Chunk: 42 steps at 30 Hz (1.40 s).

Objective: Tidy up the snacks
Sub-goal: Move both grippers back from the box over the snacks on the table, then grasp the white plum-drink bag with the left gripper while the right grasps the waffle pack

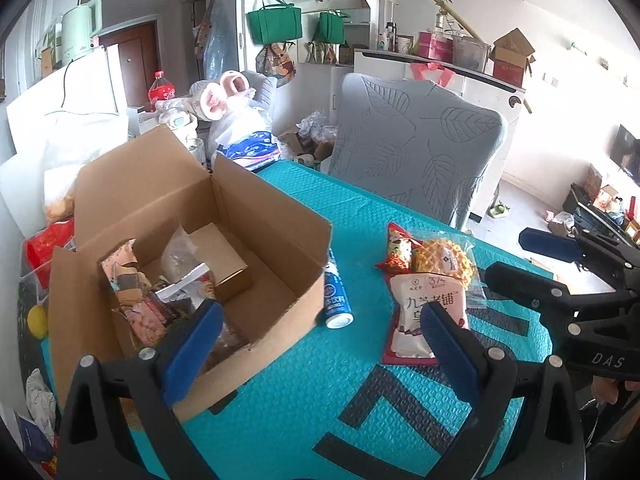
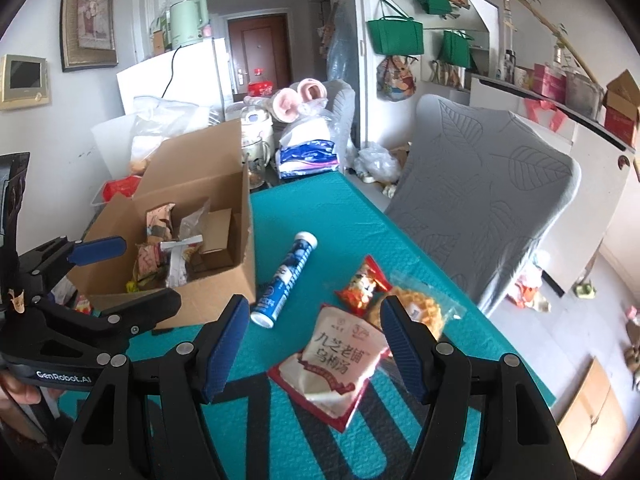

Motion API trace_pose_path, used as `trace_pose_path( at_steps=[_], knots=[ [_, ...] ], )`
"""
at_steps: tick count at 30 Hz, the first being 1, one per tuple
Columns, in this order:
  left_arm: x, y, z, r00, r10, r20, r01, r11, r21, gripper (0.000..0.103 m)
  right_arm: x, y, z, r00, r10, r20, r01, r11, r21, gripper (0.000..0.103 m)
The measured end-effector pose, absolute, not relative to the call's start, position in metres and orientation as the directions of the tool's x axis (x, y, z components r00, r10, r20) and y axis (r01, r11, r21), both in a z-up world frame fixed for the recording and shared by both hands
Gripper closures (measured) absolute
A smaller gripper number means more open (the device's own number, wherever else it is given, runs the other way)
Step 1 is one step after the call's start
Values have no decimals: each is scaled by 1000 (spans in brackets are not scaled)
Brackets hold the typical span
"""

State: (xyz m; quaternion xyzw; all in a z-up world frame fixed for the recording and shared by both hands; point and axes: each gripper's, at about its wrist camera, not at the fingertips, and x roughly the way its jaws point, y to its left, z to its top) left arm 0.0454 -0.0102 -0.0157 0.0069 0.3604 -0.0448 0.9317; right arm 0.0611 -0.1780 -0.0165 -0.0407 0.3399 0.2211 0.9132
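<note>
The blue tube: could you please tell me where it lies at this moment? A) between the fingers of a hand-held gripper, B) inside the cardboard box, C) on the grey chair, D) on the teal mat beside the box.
D: the blue tube lies on its side on the teal mat, just outside the wall of the cardboard box, and neither hand-held gripper holds it.

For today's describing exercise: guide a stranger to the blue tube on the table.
Start at the open cardboard box on the teal table mat. Just beside the box's side wall lies a blue tube with a white cap, flat on the mat. Unlike the nearby snack packets, it is a rigid cylinder, not a soft bag.
</note>
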Motion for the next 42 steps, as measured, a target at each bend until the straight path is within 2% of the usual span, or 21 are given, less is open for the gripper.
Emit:
trace_pose_path(
  at_steps=[5, 26, 31, 36, 42],
  knots=[
    [50, -25, -25, 721, -147, -677, 130, 989, -77, 2, 56, -202, -27, 669, 341, -661, -385, 919, 84, 35],
    [96, -103, -86, 581, -258, -772, 256, 958, -128, 2, 67, -273, -81, 624, 275, -731, -283, 952, 116, 35],
    [111, -113, -100, 550, -251, -796, 270, 956, -116, 2, 75, -285, -89, 611, 272, -744, -265, 955, 132, 35],
    [123, -114, -116, 553, -168, -816, 237, 971, -40, 2, 81, -291, -95, 598, 273, -754, -258, 956, 141, 35],
    [136, -112, -139, 464, -183, -867, 245, 967, -73, 2, 86, -292, -102, 581, 270, -768, -261, 955, 139, 35]
  ],
)
